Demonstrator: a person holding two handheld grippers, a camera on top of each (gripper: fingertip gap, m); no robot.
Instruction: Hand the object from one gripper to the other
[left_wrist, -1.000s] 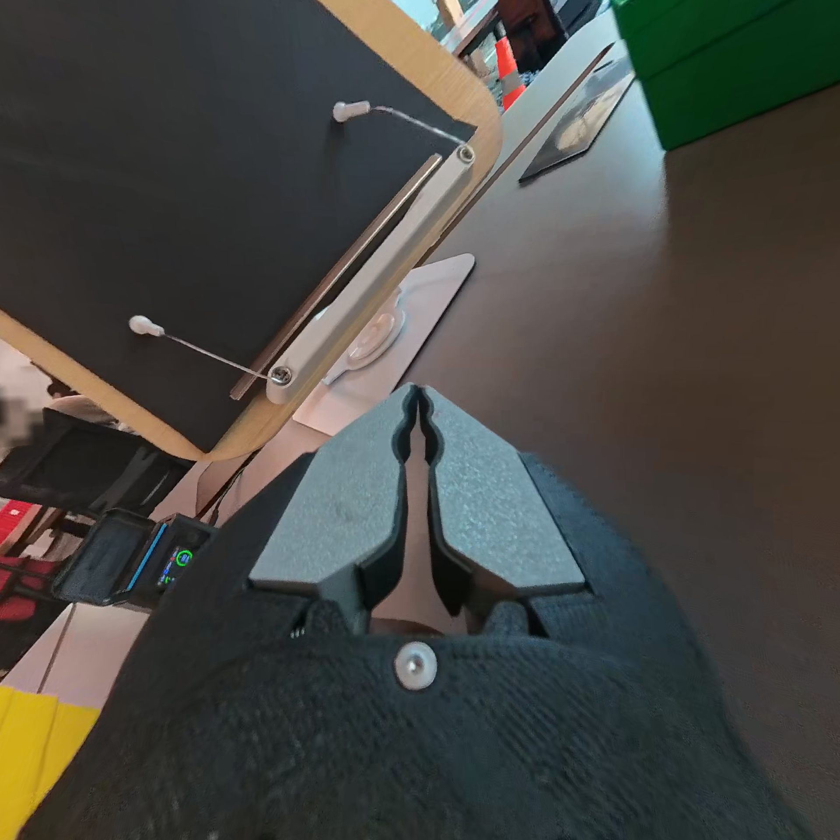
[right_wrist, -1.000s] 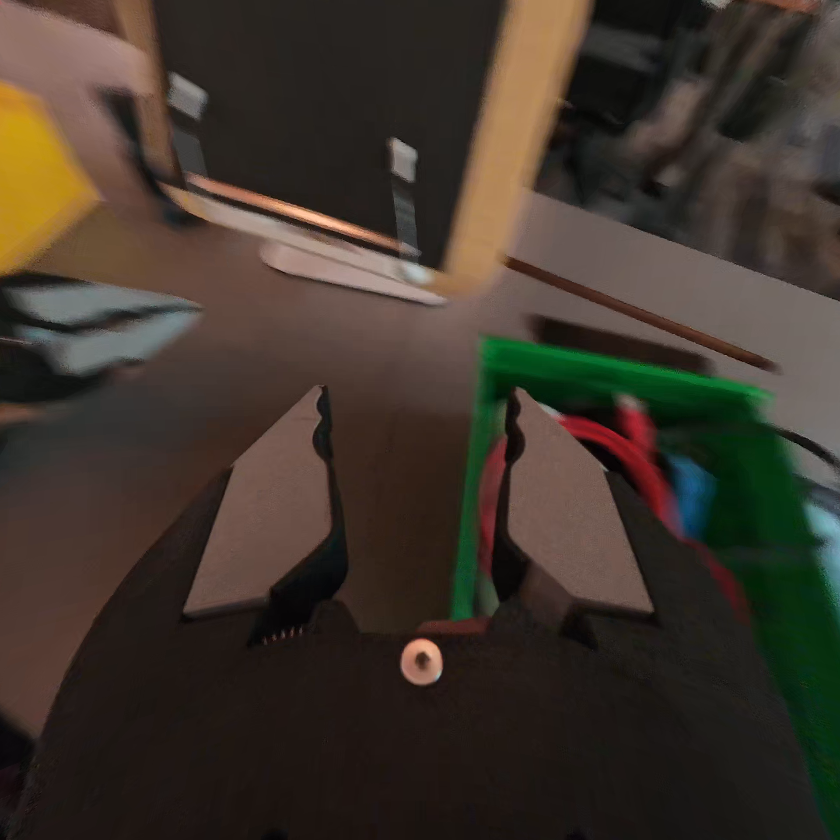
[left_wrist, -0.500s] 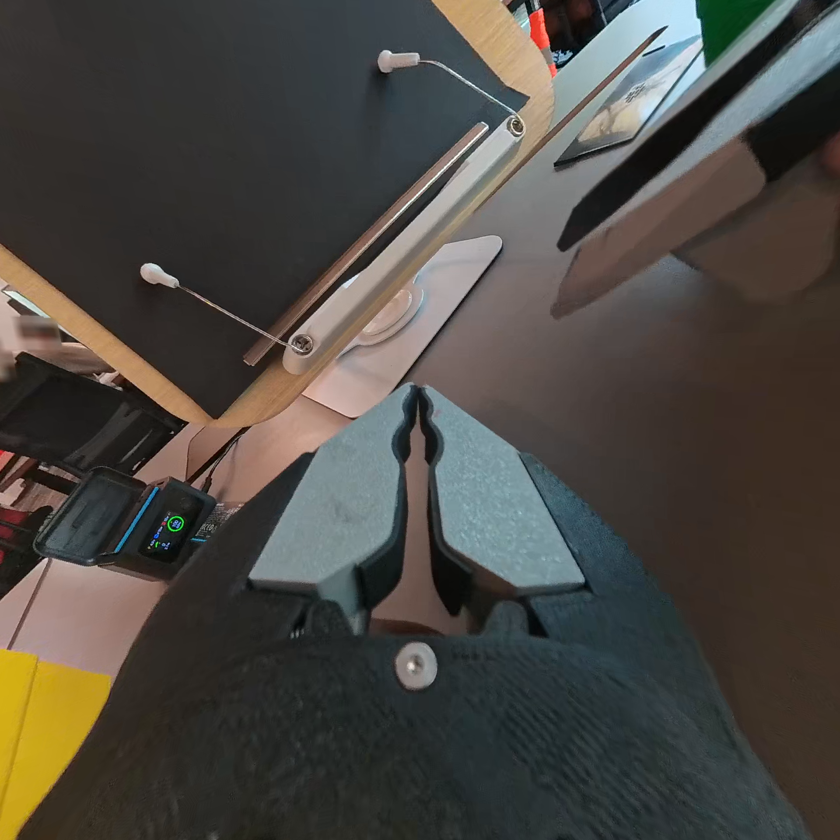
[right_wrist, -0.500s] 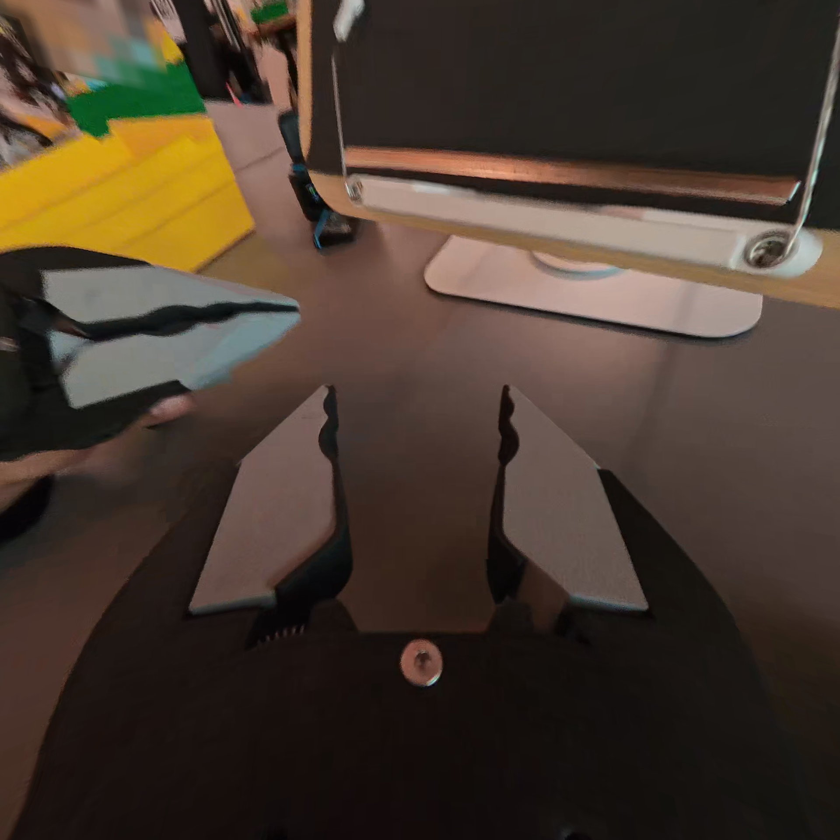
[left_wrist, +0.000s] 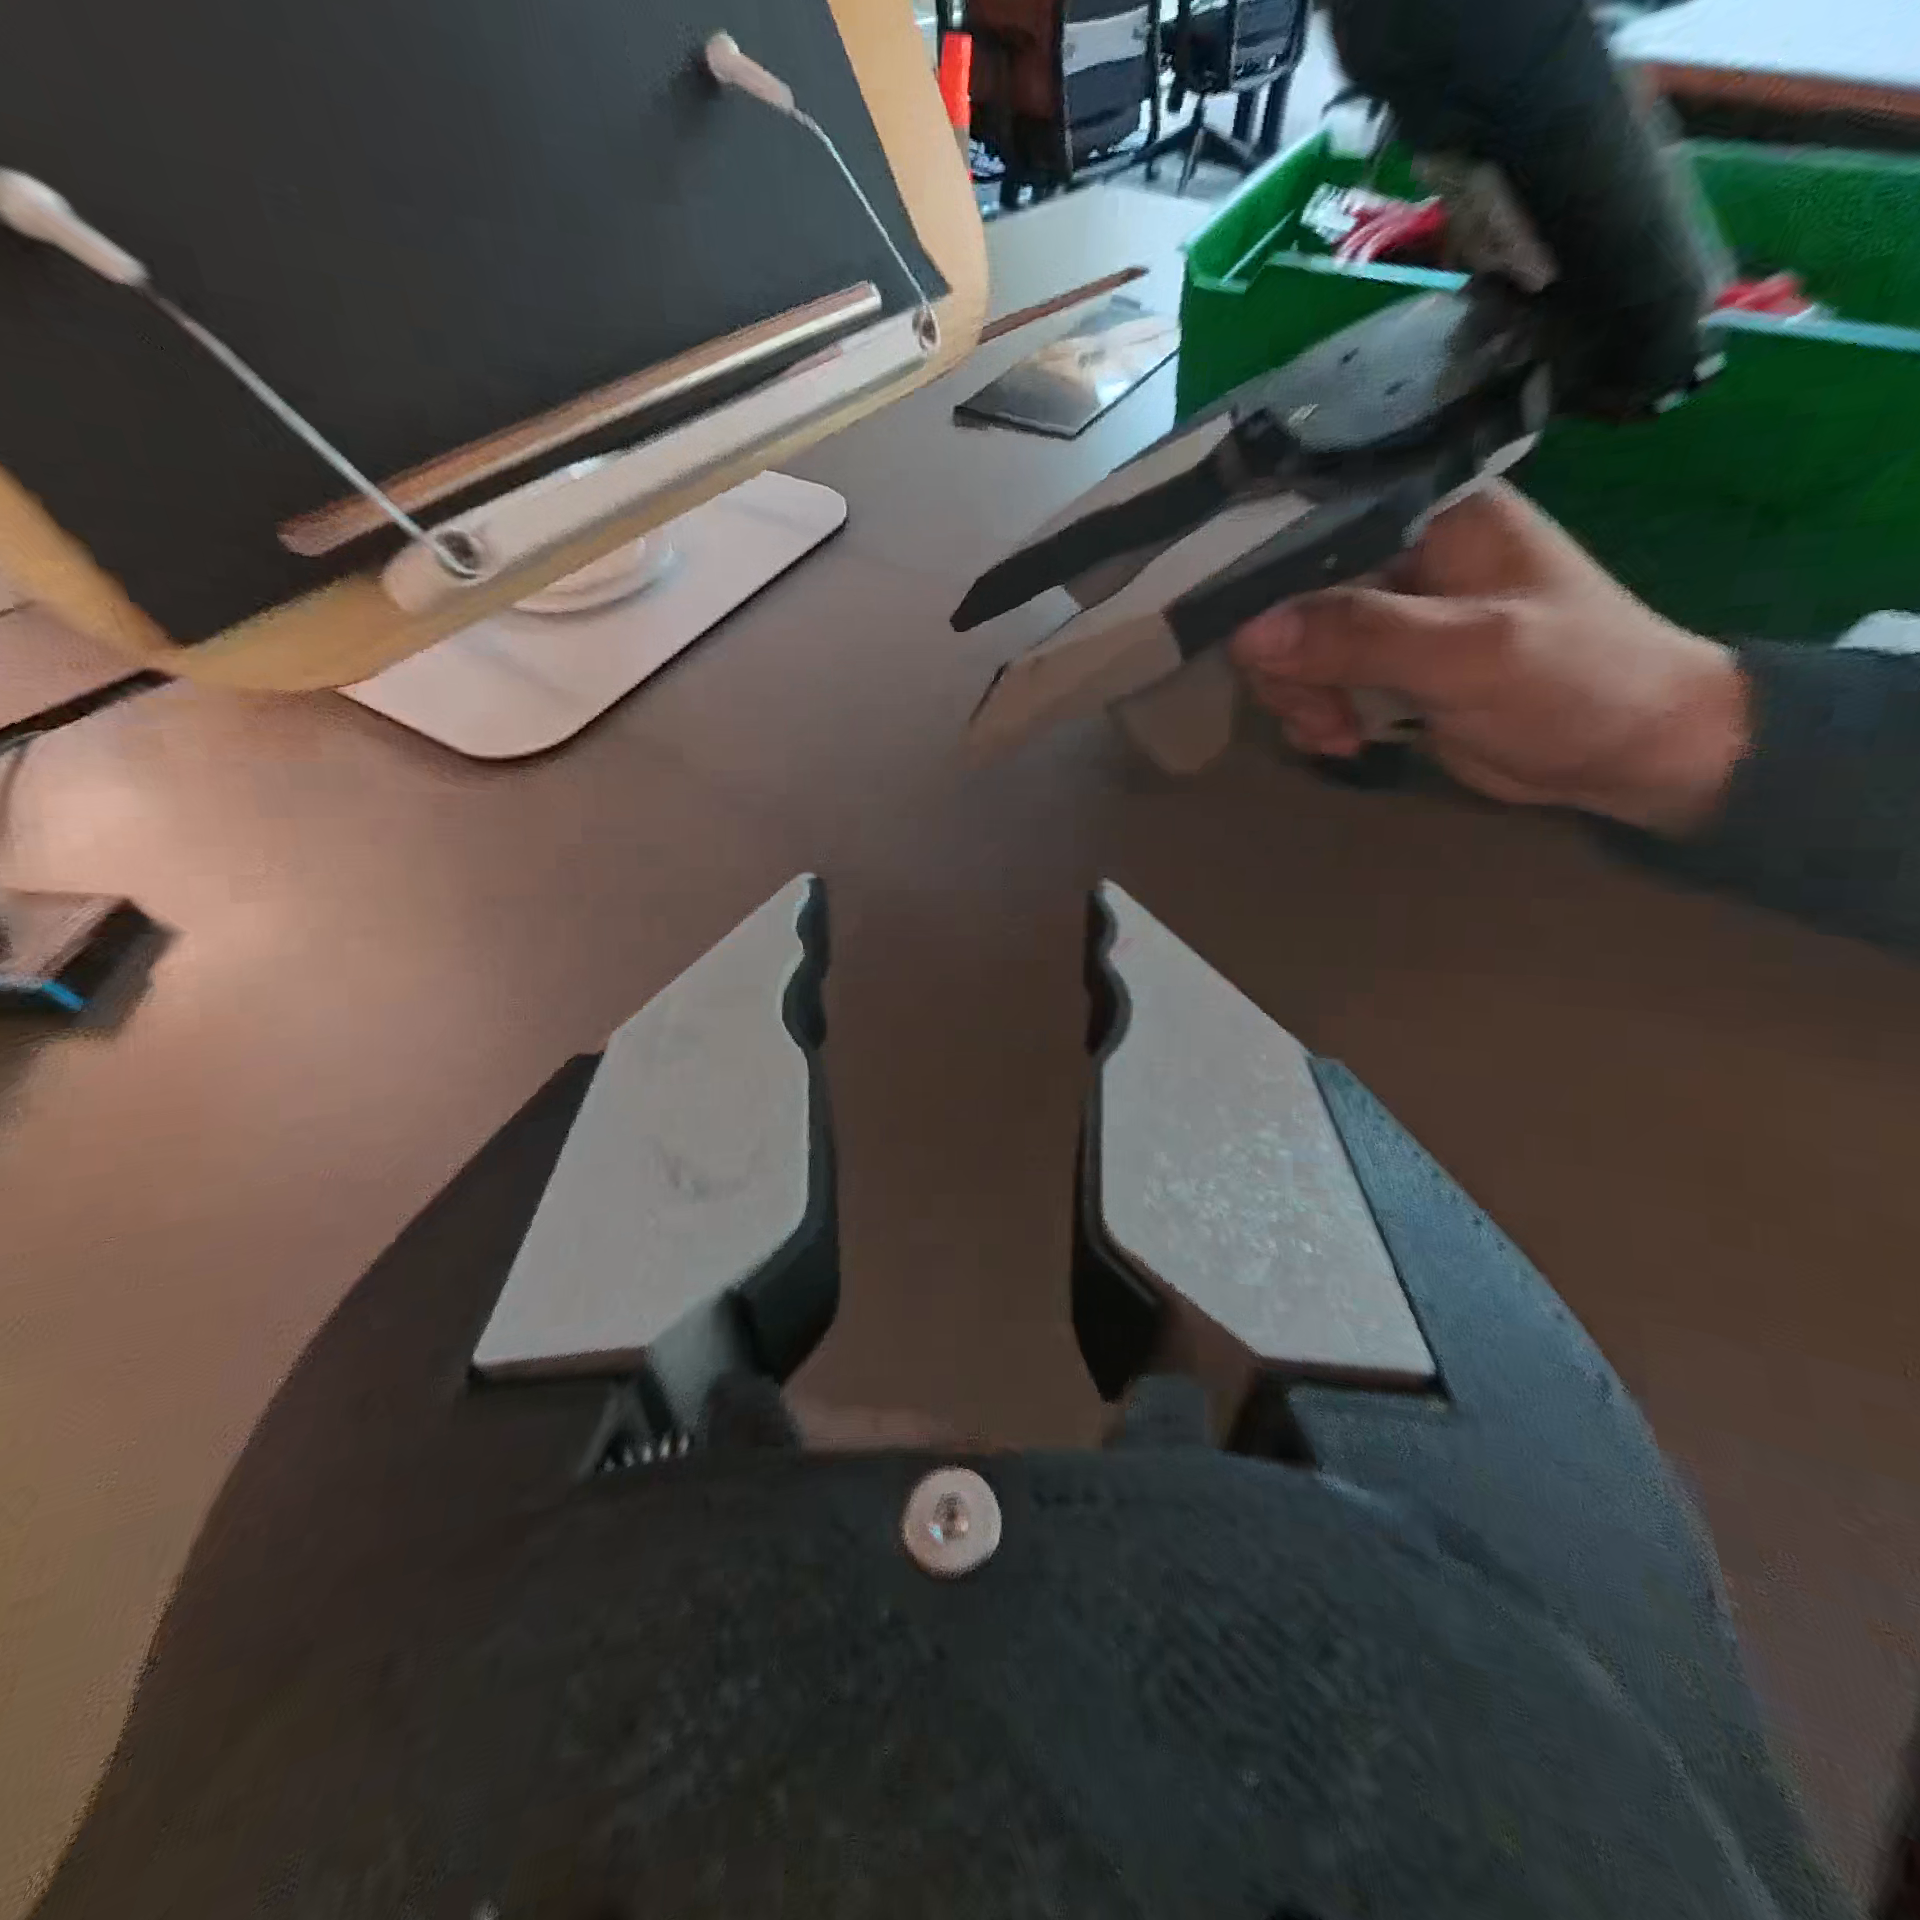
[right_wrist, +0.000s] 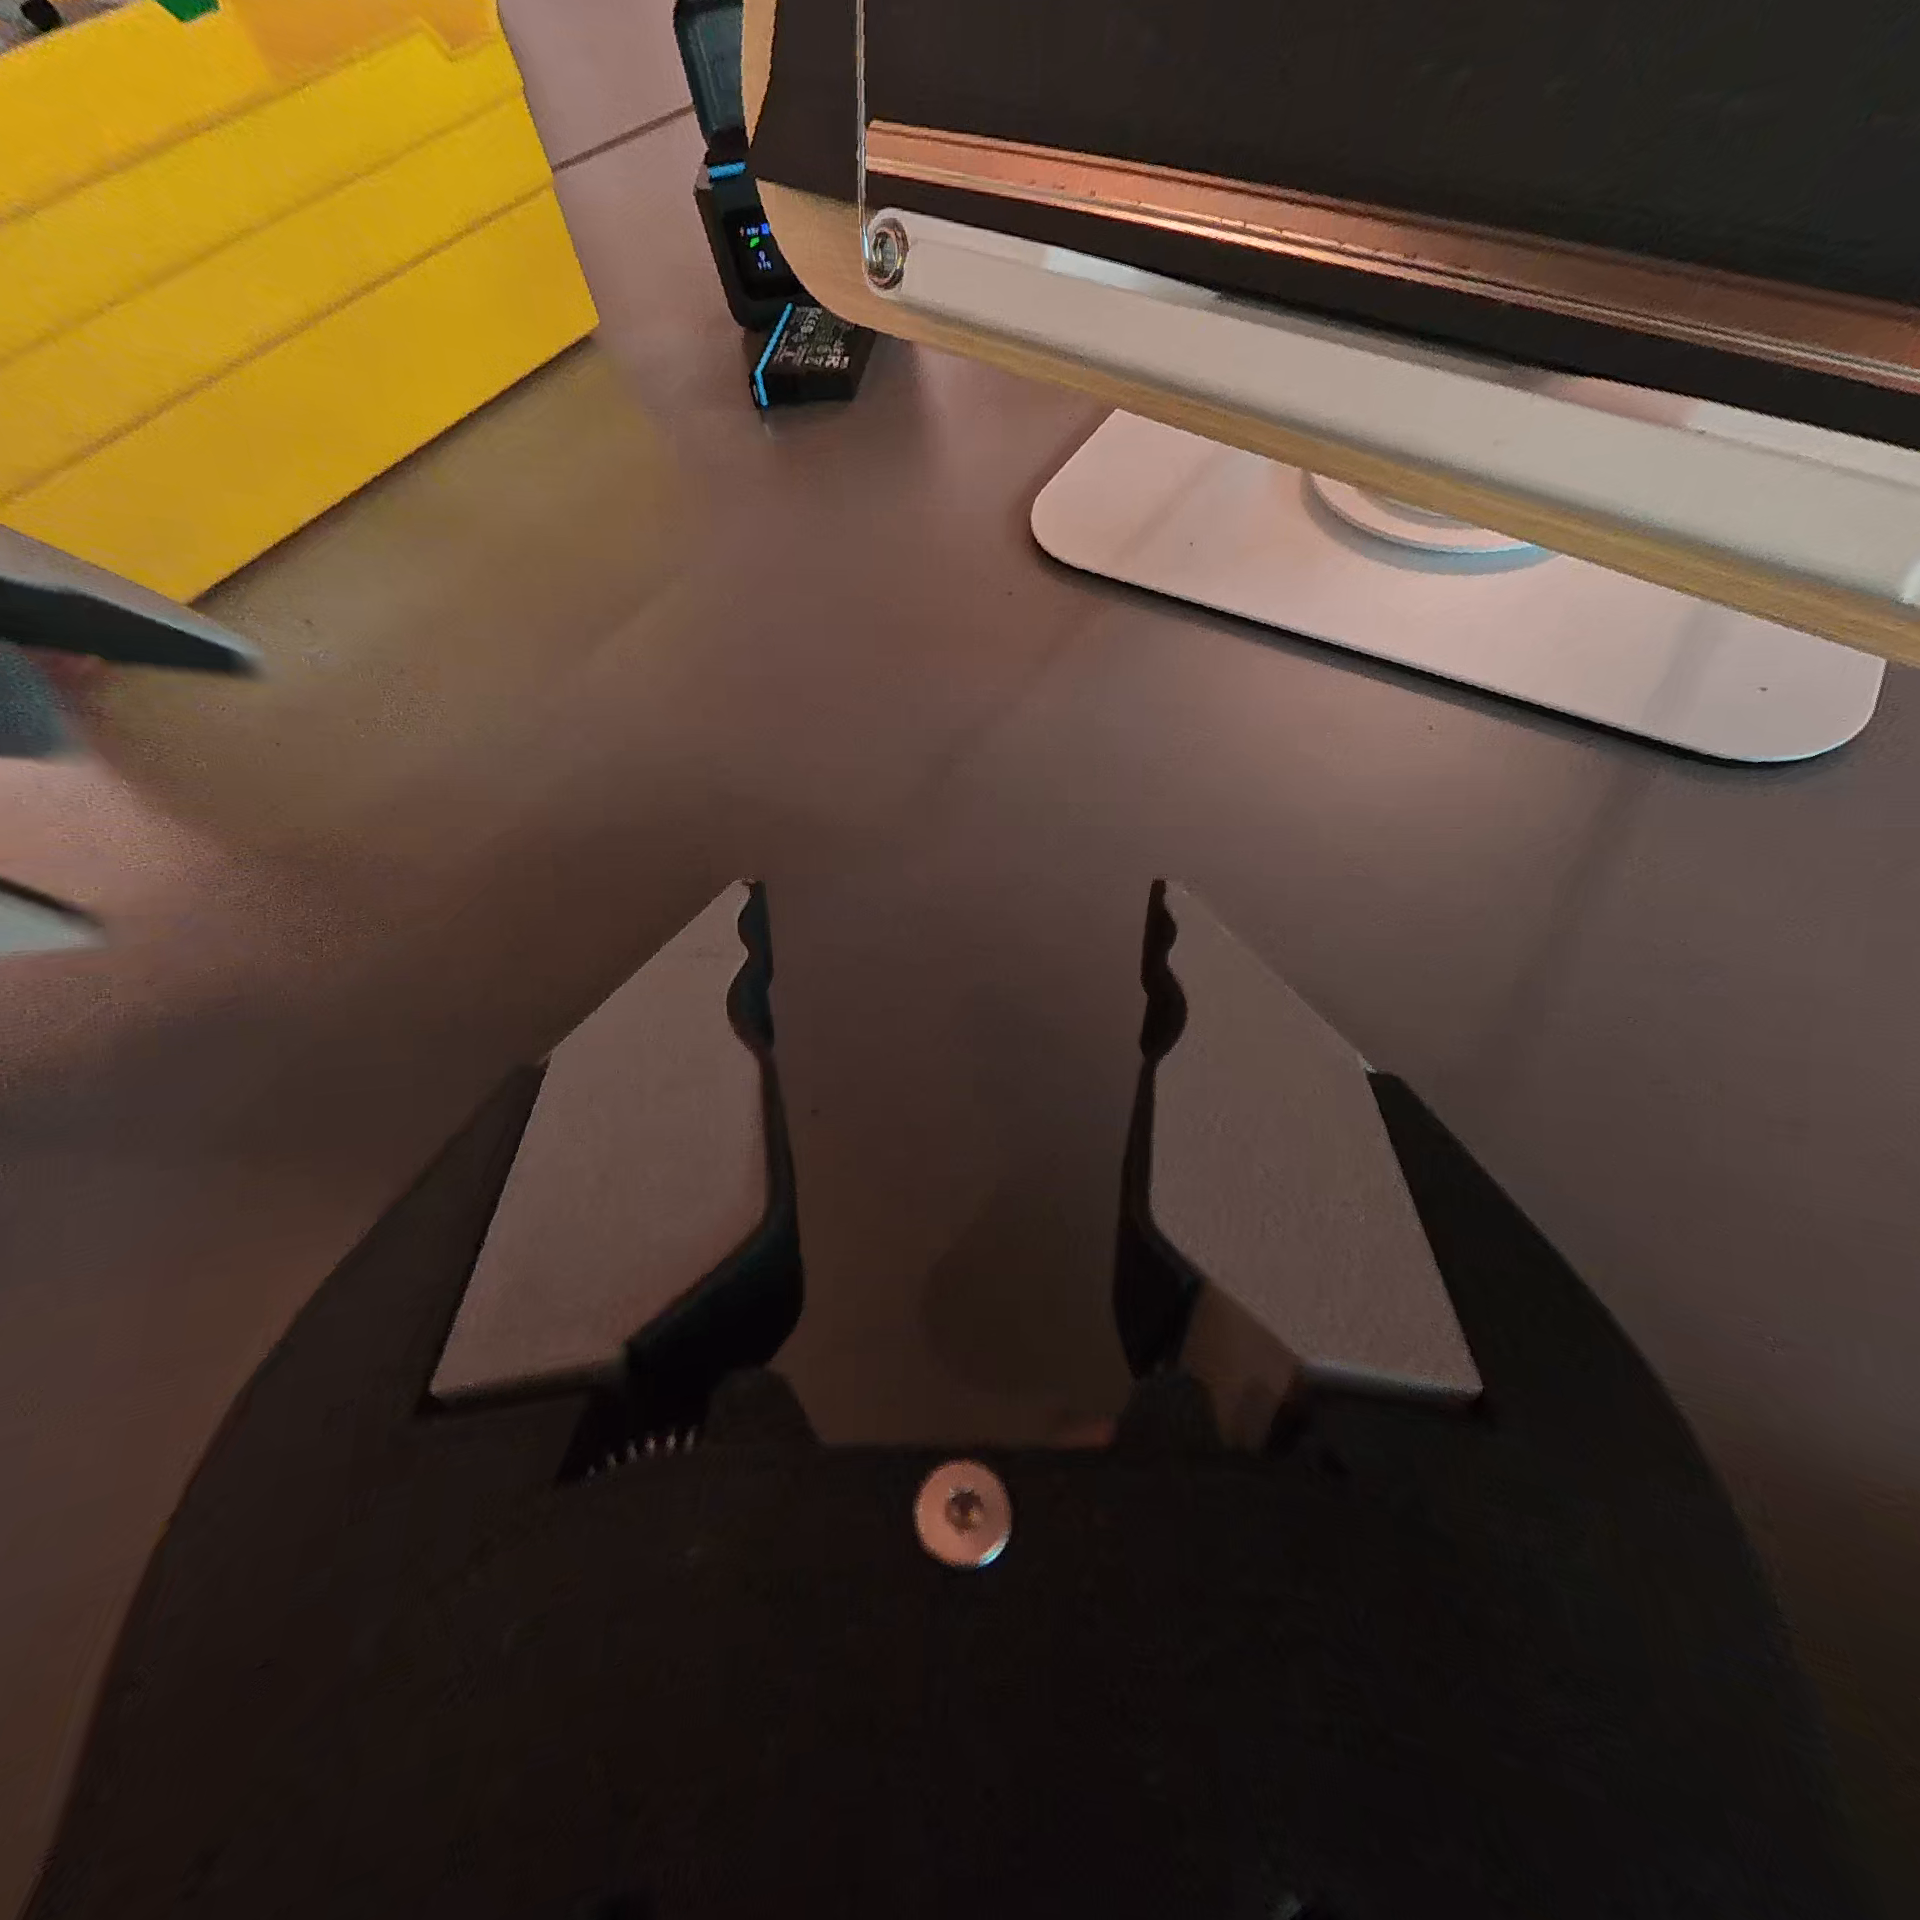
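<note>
Jaws of both units stood spread and empty; the task's object could not be identified. From the left gripper (left_wrist: 954, 904), a tilted stand (left_wrist: 582, 582) sat at 10 o'clock, the right gripper (left_wrist: 1013, 634) at 1 o'clock, a green bin (left_wrist: 1766, 499) at 2 o'clock. From the right gripper (right_wrist: 954, 899), yellow bins (right_wrist: 281, 343) lay at 10 o'clock. Dark brown table (right_wrist: 935, 748); office chairs behind.

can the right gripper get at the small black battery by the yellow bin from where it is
Probably yes. The right gripper is open and empty, and bare table lies between it and the battery; the stand sits off to the side.
</note>
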